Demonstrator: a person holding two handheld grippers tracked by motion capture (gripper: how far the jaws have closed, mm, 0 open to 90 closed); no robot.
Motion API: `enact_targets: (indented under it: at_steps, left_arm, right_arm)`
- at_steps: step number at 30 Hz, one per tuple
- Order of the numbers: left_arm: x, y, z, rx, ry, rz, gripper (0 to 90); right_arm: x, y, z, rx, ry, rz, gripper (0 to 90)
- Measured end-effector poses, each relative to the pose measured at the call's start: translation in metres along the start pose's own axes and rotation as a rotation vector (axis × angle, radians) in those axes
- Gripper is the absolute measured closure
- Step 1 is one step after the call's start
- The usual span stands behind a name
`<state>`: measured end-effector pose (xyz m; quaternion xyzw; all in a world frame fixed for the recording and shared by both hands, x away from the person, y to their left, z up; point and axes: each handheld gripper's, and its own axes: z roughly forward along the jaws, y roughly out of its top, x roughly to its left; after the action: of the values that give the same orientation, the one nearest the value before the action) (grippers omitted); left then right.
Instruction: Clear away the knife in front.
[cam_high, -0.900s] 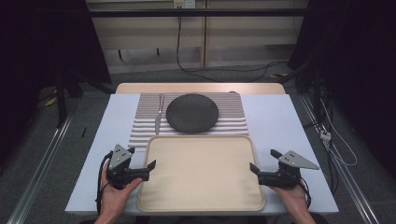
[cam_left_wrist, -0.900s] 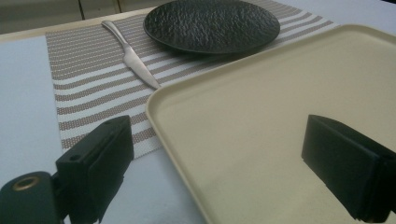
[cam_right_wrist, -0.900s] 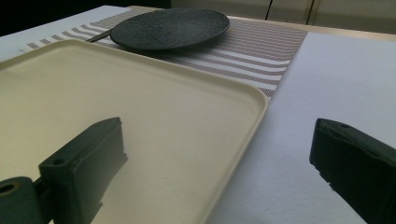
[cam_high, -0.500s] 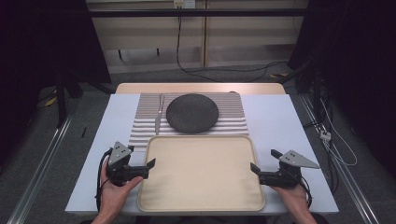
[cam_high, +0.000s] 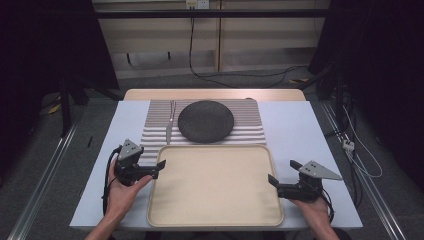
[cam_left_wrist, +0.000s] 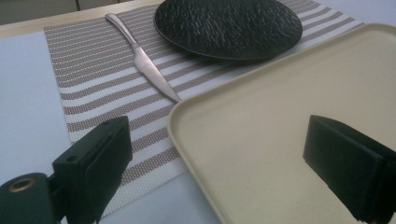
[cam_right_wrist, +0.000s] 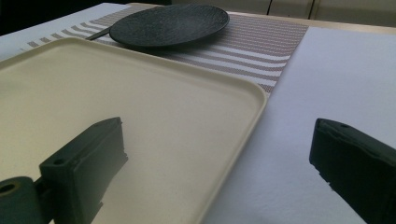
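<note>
Cream tray (cam_high: 215, 185) lies flat at the near middle of the white table (cam_high: 300, 130), its far edge overlapping the striped placemat (cam_high: 250, 131) that carries the dark plate (cam_high: 206, 120) and the knife (cam_high: 170, 125). Left gripper (cam_high: 159, 166) sits at the tray's left rim, jaws wide apart, one over the mat and one over the tray, nothing clamped. Right gripper (cam_high: 272, 181) sits at the right rim, jaws likewise spread across the edge, holding nothing

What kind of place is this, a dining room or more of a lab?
Probably a lab mocked up as a dining spot: a striped placemat with a dark plate and knife, but cables trail over a bare floor.
</note>
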<state>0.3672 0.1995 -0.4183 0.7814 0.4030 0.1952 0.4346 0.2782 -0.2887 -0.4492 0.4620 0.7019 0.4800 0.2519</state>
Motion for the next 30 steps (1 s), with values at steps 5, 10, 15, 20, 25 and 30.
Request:
enact_targets:
  at_steps: [5, 10, 15, 20, 25, 30]
  left_arm:
    - [0.004, 0.009, 0.007, 0.009, 0.011, 0.014, 8.0]
    - [0.013, 0.023, 0.018, 0.022, 0.028, 0.016, 8.0]
    - [0.022, 0.032, 0.028, 0.022, 0.053, -0.003, 8.0]
    - [0.028, 0.044, 0.034, 0.023, 0.068, -0.018, 8.1]
    - [0.033, 0.058, 0.04, 0.02, 0.081, -0.009, 8.1]
    - [0.039, 0.07, 0.052, 0.049, 0.083, 0.0, 8.1]
  right_arm:
    - [-0.001, 0.0, 0.0, 0.001, 0.001, 0.002, 3.9]
    - [-0.001, 0.0, 0.0, 0.004, 0.004, -0.003, 3.9]
    - [-0.001, 0.0, 0.001, 0.005, 0.005, -0.002, 3.9]
    - [-0.001, 0.0, 0.002, 0.01, 0.006, 0.004, 3.9]
    - [-0.001, 0.0, 0.001, 0.009, 0.002, 0.0, 4.0]
    - [0.0, 0.0, 0.003, 0.01, 0.006, 0.002, 4.0]
